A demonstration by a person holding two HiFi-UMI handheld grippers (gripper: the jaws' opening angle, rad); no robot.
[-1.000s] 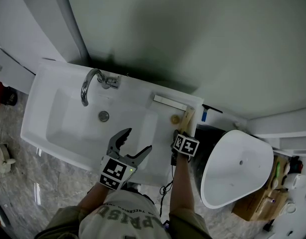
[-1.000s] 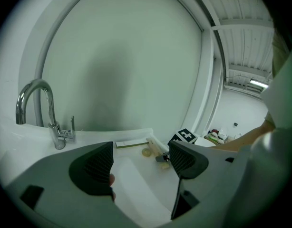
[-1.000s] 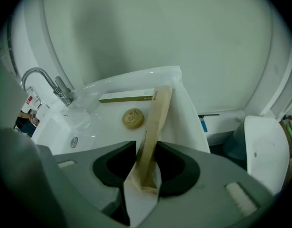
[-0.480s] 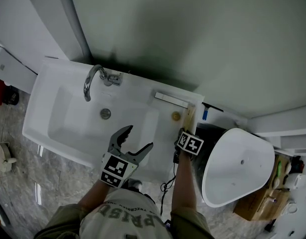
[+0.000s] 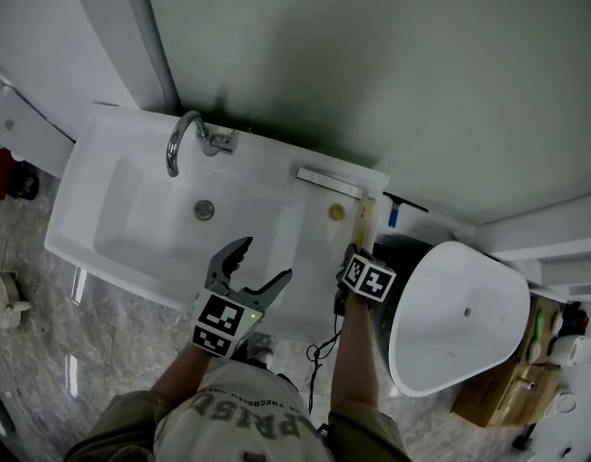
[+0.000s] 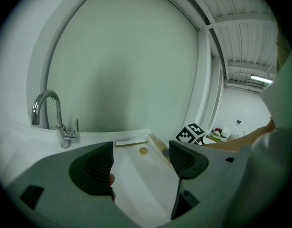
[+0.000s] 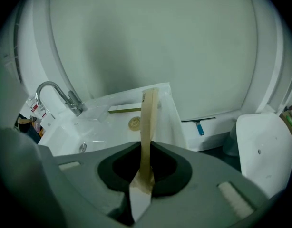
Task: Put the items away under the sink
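Pick-up step: the right gripper (image 7: 145, 167) has just been closing and now pinches the near end of a flat wooden stick (image 7: 148, 122), which lies along the right rim of the sink (image 5: 113, 191). The left gripper (image 6: 141, 160) hangs with jaws apart and empty over the basin's front edge. The stick's long axis runs front to back, far end toward the wall; next it probably needs lifting clear and carrying down under the sink, and held by one end it may pivot.

This is a bathroom. A white sink (image 5: 103, 229) with a chrome tap (image 5: 185, 138) stands against a plain wall, over a grey marbled tile floor (image 5: 45, 354). A blue-handled squeegee (image 5: 392, 218) lies by the wall.
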